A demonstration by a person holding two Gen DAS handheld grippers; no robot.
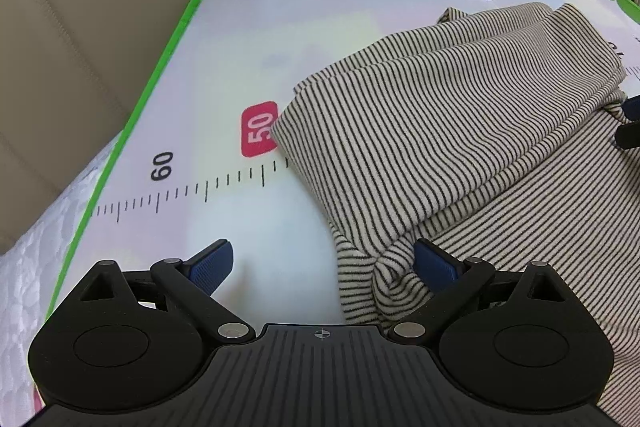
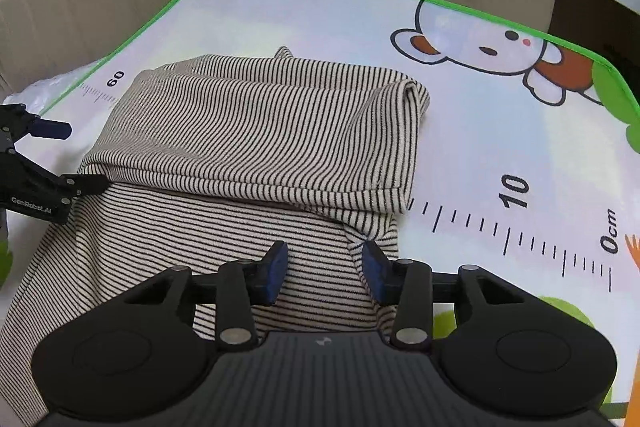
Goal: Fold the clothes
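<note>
A cream garment with thin black stripes (image 1: 440, 147) lies on a cartoon play mat, its far part folded back over the near part. It also shows in the right wrist view (image 2: 260, 135). My left gripper (image 1: 324, 263) is open at the garment's left edge, its right pad touching a bunched fold, its left pad over bare mat. My right gripper (image 2: 324, 267) is open low over the garment's near right corner, with striped cloth between the pads. The left gripper also shows in the right wrist view (image 2: 76, 159), open at the cloth's left edge.
The play mat (image 2: 500, 131) has a green border, a printed ruler and a cartoon animal (image 2: 492, 51). Beige padded upholstery (image 1: 80, 27) rises behind and to the left of the mat. A white quilted surface (image 1: 28, 267) lies under the mat's left edge.
</note>
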